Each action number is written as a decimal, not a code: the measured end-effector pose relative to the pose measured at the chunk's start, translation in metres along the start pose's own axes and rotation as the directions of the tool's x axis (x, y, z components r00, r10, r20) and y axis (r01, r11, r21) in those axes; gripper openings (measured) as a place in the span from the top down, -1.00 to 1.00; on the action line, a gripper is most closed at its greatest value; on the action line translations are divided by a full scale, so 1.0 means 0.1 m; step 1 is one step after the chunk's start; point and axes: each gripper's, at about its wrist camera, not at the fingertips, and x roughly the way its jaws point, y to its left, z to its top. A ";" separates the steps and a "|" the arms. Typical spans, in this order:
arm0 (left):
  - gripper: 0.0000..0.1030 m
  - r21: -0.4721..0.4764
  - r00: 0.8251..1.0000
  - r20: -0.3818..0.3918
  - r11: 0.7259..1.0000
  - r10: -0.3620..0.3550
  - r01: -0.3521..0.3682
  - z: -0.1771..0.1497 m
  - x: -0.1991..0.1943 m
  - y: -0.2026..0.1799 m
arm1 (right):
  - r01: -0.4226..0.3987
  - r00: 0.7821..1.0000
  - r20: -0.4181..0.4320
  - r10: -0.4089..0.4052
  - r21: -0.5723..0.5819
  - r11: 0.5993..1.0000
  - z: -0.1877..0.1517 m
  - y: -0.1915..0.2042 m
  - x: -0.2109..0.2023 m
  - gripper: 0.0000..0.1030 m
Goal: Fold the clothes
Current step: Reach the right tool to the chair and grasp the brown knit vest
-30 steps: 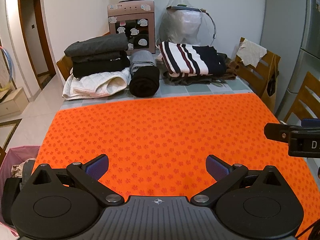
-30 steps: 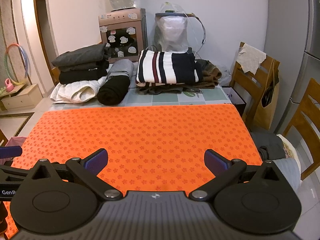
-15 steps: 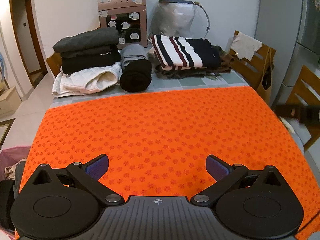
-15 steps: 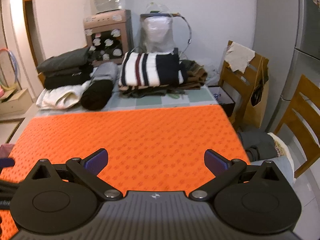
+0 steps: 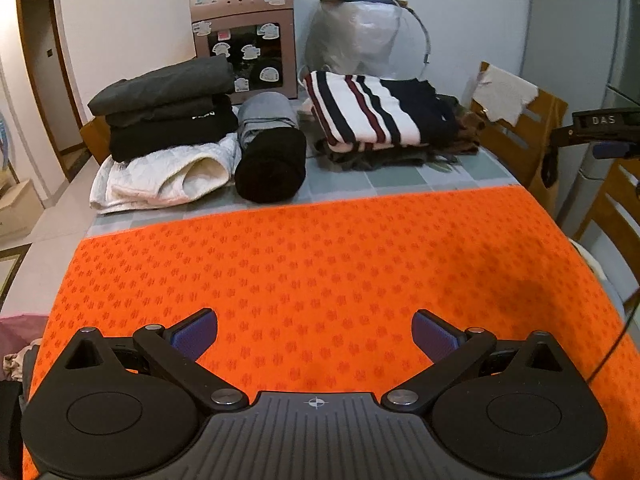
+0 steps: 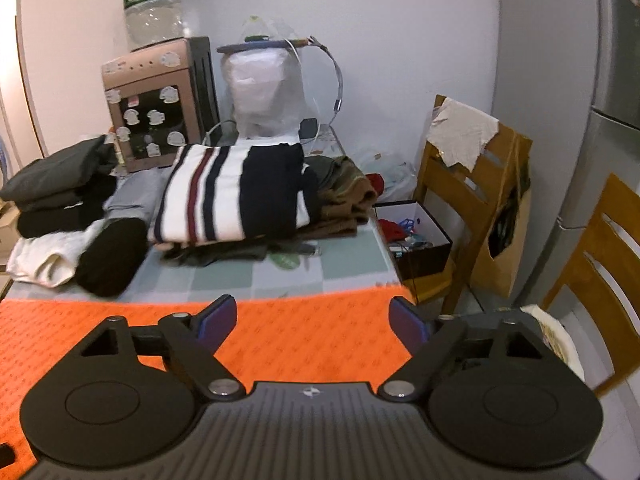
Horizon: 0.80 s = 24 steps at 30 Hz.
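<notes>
Orange paw-print mat (image 5: 320, 264): lying bare, serving as folding surface. Folded clothes, including striped black-and-white sweater (image 5: 376, 112), sitting stacked behind it, keeping it free. Left gripper (image 5: 314, 330): hovering with jaws apart, empty. Right gripper (image 6: 312, 320): jaws closing, nothing between them.

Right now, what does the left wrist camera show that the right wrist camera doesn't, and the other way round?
Only the left wrist view shows the brown wooden door and the pink laundry bag. Only the right wrist view shows the clear water bottle on the pink dispenser and the open black box beside the table. Both show the orange patterned mat and the folded striped sweater.
</notes>
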 end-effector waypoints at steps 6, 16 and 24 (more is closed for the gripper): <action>-1.00 -0.059 0.999 0.015 0.997 0.052 -0.051 0.23 0.33 -0.06 | 0.005 1.000 0.001 -0.005 0.037 0.999 0.43 -0.35 0.92 -0.60; -1.00 -0.108 0.993 0.069 0.990 0.096 -0.088 0.51 0.80 -0.14 | -0.003 1.000 -0.018 0.006 0.153 0.988 0.87 -0.78 2.65 -0.56; -1.00 -0.104 0.994 0.040 0.990 0.103 -0.098 0.58 1.14 -0.15 | -0.066 0.996 -0.043 0.082 0.286 0.956 0.92 -0.97 3.69 -0.04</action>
